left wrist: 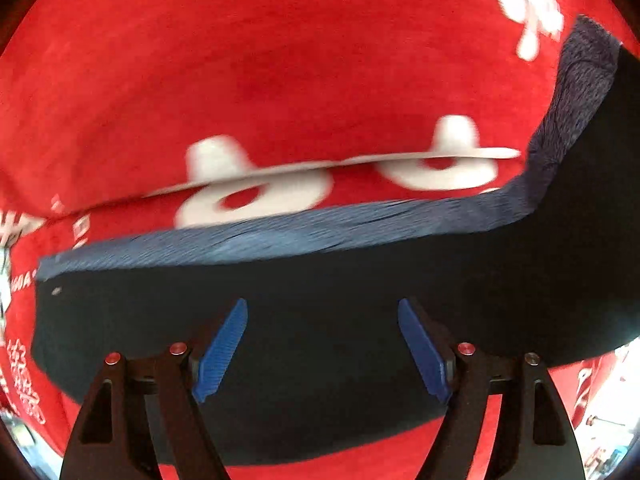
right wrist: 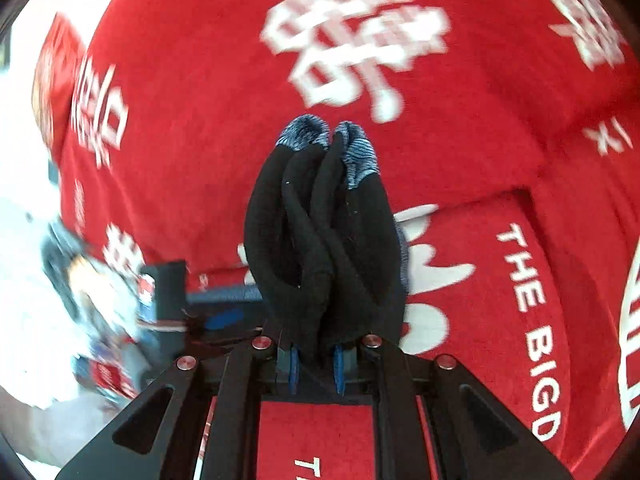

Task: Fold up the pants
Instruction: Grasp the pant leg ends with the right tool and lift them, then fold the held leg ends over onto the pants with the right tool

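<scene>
Black pants (left wrist: 520, 280) with a blue-grey ribbed band (left wrist: 280, 236) along their far edge lie flat on the red cloth in the left wrist view. My left gripper (left wrist: 322, 304) hovers just over them, open, its blue pads (left wrist: 220, 352) apart with nothing pinched. In the right wrist view my right gripper (right wrist: 316, 354) is shut on a bunched, twisted wad of the black pants (right wrist: 320, 232). The wad stretches away from the jaws and ends in blue-grey ribbed fabric (right wrist: 308, 132), raised off the cloth.
A red cloth (left wrist: 240, 60) printed with large white characters and letters (right wrist: 352, 36) covers the surface, with a raised fold line across it (left wrist: 320, 164). Pale floor and blurred clutter (right wrist: 100, 300) lie beyond the cloth's left edge in the right wrist view.
</scene>
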{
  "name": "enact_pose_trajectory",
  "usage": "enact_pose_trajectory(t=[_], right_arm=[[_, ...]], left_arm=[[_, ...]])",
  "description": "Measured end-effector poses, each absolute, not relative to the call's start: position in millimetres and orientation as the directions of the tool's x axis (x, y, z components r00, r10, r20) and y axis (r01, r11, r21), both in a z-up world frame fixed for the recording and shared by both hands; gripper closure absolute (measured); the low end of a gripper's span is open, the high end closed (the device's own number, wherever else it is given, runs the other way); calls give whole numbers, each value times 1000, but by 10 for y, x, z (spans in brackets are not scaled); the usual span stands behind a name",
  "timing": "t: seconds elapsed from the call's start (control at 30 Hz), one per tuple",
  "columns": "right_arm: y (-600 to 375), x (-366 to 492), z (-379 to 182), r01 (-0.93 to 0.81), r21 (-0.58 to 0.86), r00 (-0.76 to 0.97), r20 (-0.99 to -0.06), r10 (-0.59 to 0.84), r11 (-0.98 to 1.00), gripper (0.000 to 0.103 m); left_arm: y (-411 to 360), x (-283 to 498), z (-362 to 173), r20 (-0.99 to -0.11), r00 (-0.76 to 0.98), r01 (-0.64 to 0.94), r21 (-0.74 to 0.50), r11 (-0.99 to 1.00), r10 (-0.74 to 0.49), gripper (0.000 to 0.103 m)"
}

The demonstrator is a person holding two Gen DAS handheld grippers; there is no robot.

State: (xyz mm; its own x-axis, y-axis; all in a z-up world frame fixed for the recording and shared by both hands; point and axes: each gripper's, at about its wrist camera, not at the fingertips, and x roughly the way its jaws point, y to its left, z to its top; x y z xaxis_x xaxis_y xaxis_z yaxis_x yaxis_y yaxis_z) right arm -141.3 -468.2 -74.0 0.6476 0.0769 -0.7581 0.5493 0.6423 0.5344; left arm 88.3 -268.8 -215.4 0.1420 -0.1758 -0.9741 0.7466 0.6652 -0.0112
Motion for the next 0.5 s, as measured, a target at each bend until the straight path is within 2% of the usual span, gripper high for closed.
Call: enact_pose_trajectory(t=[0.1,0.33,0.43,0.5], right_arm=[[-4214,-929,-829,530,414,561,-826,60,740,88],[-2977,57,-1776,420,175,283,-957,54,890,83],[-2587,152,-1724,341,-10,235,-967,-95,940,71],[-2473,81,-1595,311,-25,255,-961,-109,950,55]], left_arm=[[-2222,1215,-2066,-975,156,709,-4,706,-161,24],[-1419,1677,-2173,-984,132,627,-13,779,-123,24],[-1213,1718,-2160,-982,89,627,-74,776,-165,24],[-1174,1702,-2209,-979,31,635,-137,760,-202,24]])
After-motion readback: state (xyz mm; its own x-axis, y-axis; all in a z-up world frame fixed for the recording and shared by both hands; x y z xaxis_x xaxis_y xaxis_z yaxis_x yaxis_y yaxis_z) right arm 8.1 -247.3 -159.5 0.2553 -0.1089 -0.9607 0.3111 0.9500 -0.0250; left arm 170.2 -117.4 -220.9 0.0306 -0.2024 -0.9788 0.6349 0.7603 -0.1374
